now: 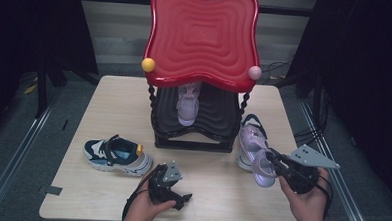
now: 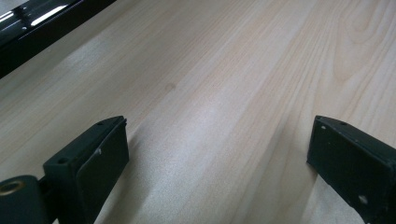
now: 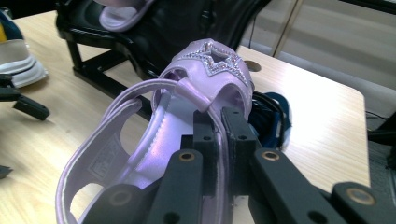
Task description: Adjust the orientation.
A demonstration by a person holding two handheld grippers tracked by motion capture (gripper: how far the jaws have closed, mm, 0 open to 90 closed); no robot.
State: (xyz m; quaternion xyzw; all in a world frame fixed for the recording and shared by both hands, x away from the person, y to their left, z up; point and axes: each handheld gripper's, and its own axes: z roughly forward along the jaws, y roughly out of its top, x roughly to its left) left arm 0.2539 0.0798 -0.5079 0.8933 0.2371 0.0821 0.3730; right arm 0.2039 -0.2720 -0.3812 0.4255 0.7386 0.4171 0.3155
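My right gripper [image 1: 273,159] is shut on the side edge of a lilac sandal [image 1: 255,148] and holds it just above the table, right of the rack. In the right gripper view the two jaws pinch the lilac sandal [image 3: 205,74] near its glittery star strap, midway at my right gripper [image 3: 218,123]. A dark blue shoe [image 3: 273,116] lies behind and under it. A second lilac sandal [image 1: 188,105] rests on the rack's black lower shelf. My left gripper [image 1: 174,190] stands open low over the bare table [image 2: 210,84], with nothing between its fingers at my left gripper [image 2: 219,135].
A two-tier rack with a red wavy top shelf [image 1: 202,35] stands at the middle back of the wooden table [image 1: 210,191]. A blue and white sneaker [image 1: 116,156] lies at the front left, close to my left gripper. Dark curtains and floor rails flank the table.
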